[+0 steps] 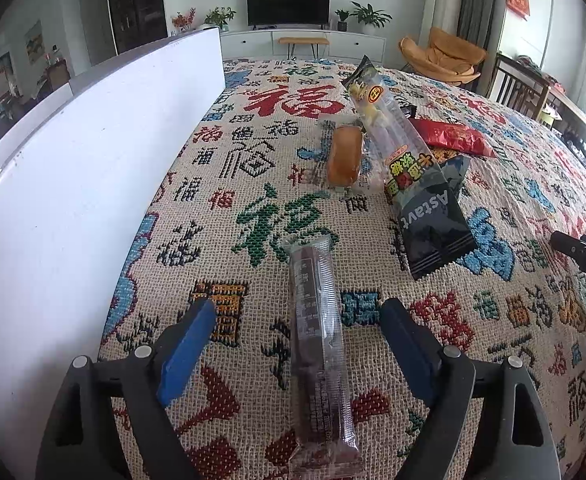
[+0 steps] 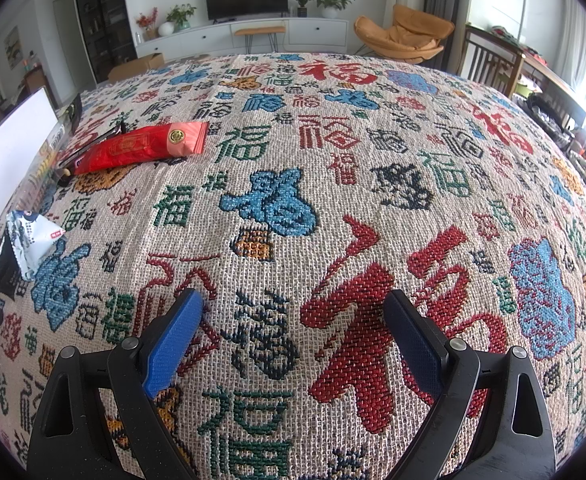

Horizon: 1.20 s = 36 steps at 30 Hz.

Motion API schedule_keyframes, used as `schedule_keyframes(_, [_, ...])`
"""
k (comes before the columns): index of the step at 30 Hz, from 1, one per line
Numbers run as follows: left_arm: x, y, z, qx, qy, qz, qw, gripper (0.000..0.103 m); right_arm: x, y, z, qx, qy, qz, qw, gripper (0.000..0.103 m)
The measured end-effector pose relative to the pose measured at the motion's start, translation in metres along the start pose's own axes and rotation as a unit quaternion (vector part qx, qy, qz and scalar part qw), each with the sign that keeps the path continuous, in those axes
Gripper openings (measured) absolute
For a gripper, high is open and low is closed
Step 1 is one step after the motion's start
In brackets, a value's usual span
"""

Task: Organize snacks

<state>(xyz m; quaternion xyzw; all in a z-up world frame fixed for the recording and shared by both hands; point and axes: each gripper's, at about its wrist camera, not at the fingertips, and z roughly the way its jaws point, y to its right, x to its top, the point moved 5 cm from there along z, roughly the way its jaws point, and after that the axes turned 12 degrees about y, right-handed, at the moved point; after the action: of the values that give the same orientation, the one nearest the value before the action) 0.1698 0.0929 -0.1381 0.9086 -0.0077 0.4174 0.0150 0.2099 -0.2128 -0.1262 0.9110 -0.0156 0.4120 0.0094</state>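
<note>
- Left wrist view: left gripper [image 1: 297,320] jaws spread wide, gripping nothing; dark brown snack bar [image 1: 317,344] lies flat on the patterned desk cloth [image 1: 253,152] between them, untouched, long axis running away from the camera.
- Beyond it: black Astavt pack [image 1: 433,228], long clear candy pack [image 1: 389,128], wrapped bread [image 1: 345,156], red packet [image 1: 453,138]; white box [image 1: 93,184] to the left.
- Right wrist view: right gripper [image 2: 293,316] jaws open, empty, over bare cloth; red packet far left, long axis sideways.
</note>
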Motion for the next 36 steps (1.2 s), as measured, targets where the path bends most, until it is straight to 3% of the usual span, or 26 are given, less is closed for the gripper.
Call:
schedule_keyframes(9, [-0.0025, 0.0025, 0.0029, 0.003, -0.008, 0.001, 1.0, 0.098, 0.0, 0.0009, -0.0002, 0.0, 0.0, 0.0, 1.0, 0.094])
schedule_keyframes(36, [-0.0087, -0.0025, -0.0045, -0.01, -0.009, -0.013, 0.9998, 0.1, 0.0, 0.0007, -0.0009, 0.001, 0.0, 0.001, 1.0, 0.094])
